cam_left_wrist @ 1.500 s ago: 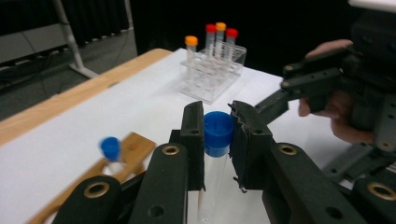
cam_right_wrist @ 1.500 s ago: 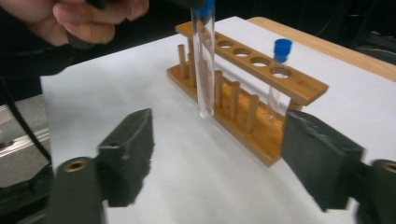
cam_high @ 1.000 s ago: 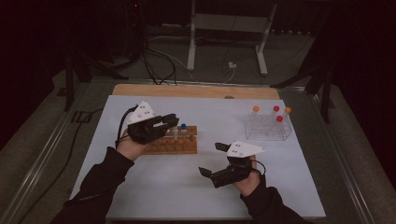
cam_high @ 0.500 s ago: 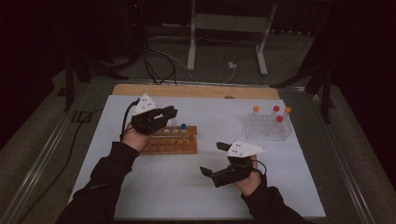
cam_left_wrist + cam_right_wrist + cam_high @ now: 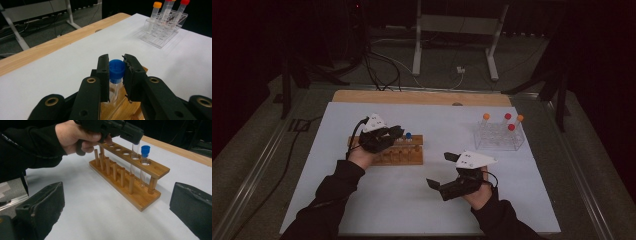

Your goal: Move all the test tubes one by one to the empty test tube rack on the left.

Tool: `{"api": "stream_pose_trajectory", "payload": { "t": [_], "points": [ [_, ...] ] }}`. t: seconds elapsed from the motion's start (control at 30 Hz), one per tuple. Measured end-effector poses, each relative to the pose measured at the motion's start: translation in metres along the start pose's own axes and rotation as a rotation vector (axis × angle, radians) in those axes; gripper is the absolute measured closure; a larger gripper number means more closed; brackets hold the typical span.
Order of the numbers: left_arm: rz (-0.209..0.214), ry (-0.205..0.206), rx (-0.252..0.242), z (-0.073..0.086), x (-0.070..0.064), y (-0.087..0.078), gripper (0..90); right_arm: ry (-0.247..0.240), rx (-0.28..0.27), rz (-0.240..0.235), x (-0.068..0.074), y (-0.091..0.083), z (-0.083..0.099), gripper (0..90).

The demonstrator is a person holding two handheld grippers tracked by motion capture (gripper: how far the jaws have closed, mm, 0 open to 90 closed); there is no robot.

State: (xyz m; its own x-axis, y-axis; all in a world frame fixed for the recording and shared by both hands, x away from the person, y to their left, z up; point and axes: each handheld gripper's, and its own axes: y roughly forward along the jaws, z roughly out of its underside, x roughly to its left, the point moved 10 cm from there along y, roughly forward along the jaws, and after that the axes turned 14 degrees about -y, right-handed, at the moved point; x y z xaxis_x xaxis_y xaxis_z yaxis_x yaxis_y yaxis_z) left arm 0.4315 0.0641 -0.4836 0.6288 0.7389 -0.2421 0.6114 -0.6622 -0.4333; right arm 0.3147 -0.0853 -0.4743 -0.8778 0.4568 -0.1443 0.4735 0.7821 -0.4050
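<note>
Right gripper (image 5: pixel 440 169): nearest the person, low over the table (image 5: pixel 387 200), right of centre; jaws wide apart, holding nothing.
Left gripper (image 5: pixel 398 133): farther out and to the left, over the wooden rack (image 5: pixel 140 195); jaws drawn in close on either side of the blue tube (image 5: pixel 117 68)'s cap. One jaw looks to be touching it; I cannot tell whether they are truly pinching it.
Blue tube: upright in a hole near the rack's right end, its cap between the left jaws' tips.
Second tube (image 5: pixel 135 155): clear, in the next hole of the same rack in the right gripper view; its top is hidden under the left gripper.
Clear rack (image 5: pixel 499 142): at the far right of the table, well apart from the wooden rack.
Step in hand: probably taking hold of the blue tube at its cap, to lift it from the wooden rack.
Next move: close firmly on the cap, then pull straight up so the glass clears the hole without tipping the rack; the right gripper is free to steady the rack or take the tube.
Count: two racks, one wooden and one clear; two tubes in the wooden rack; four tubes in the clear rack, two with orange caps (image 5: pixel 485 116) and two with red caps (image 5: pixel 507 116).
</note>
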Motion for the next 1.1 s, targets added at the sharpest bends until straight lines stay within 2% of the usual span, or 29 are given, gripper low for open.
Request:
{"api": "stream_pose_trajectory", "payload": {
  "t": [0.37, 0.67, 0.7, 0.77, 0.87, 0.93, 1.1],
  "points": [
    [-0.019, 0.003, 0.033, 0.012, 0.003, 0.006, 77.1, 0.000, 0.004, -0.005, 0.001, 0.001, 0.001, 0.0],
    [-0.002, 0.006, 0.051, 0.012, 0.003, 0.006, 75.9, 0.002, -0.001, -0.004, 0.000, 0.000, 0.000, 0.0],
    [0.006, -0.003, 0.051, 0.012, 0.003, 0.006, 75.7, 0.001, -0.002, -0.001, 0.000, 0.000, 0.000, 0.0],
    [0.022, -0.027, 0.048, 0.011, 0.002, 0.003, 71.1, 0.008, -0.006, -0.002, -0.001, -0.001, 0.000, 0.0],
    [0.041, -0.023, 0.019, 0.005, -0.001, -0.005, 63.4, 0.000, -0.009, 0.005, -0.003, -0.003, -0.002, 0.0],
    [0.084, -0.035, -0.007, 0.001, -0.006, -0.014, 61.3, 0.001, -0.013, 0.013, -0.007, -0.005, -0.003, 0.0],
    [0.115, -0.019, -0.035, -0.005, -0.014, -0.032, 48.3, 0.009, -0.043, 0.055, -0.020, -0.017, -0.009, 0.0]
  ]
}}
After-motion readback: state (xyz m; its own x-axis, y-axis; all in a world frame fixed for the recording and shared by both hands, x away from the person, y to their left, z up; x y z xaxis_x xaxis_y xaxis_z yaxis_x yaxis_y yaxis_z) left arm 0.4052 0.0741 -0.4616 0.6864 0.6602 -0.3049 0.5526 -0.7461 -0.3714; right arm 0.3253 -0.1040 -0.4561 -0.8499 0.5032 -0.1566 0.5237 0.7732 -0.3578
